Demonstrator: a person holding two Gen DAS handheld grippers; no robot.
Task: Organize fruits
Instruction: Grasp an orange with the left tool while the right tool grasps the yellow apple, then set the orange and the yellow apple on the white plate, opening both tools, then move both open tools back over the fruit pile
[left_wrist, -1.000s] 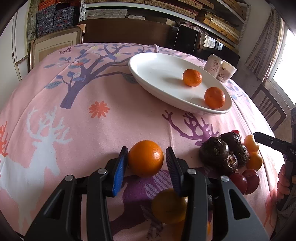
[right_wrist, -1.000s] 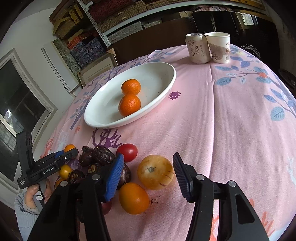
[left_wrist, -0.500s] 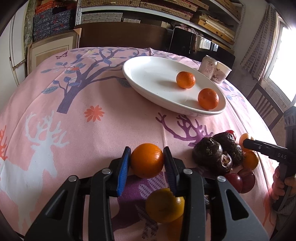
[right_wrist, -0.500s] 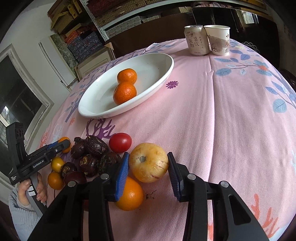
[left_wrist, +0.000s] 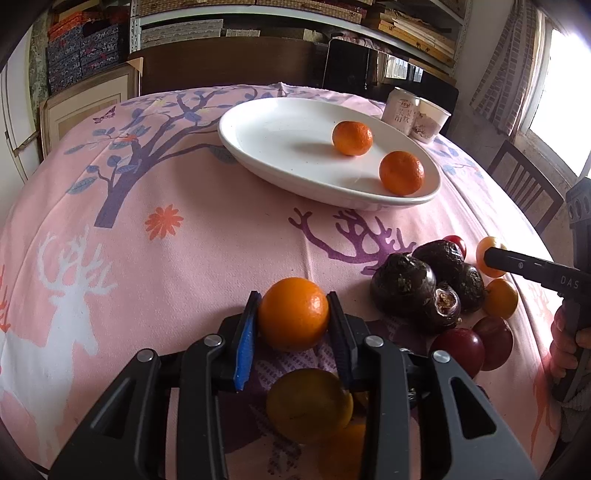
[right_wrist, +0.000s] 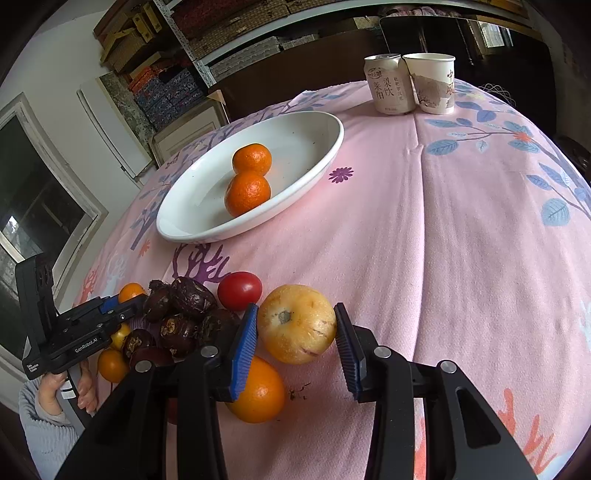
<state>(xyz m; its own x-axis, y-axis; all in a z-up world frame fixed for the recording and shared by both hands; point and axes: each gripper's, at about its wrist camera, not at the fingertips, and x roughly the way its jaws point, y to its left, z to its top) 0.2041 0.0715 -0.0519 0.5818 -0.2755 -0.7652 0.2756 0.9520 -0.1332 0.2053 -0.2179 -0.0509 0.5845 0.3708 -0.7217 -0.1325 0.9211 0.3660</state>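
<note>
A: Left gripper (left_wrist: 293, 314): state?
B: Both pads pressed against an orange (left_wrist: 293, 313), one on each side. The fruit sits low over the pink tablecloth (left_wrist: 207, 251); whether it is lifted clear I cannot tell.

A: Right gripper (right_wrist: 295, 326)?
B: Closed around a yellow speckled fruit (right_wrist: 296, 323). The blue left pad touches its skin and the right pad meets the opposite side. A second orange (right_wrist: 258, 393) lies on the cloth just below it.

A: Remaining pile?
B: Dark wrinkled fruits (right_wrist: 181, 314) clustered together, a red tomato (right_wrist: 239, 290) touching their edge, small yellow-orange ones beside them.

A: Plate?
B: White oval plate (right_wrist: 317, 155) well beyond the pile, holding two mandarins (right_wrist: 248, 194), apart from each other in the left view. A can (right_wrist: 388, 83) and a paper cup (right_wrist: 432, 83) stand side by side behind it.
</note>
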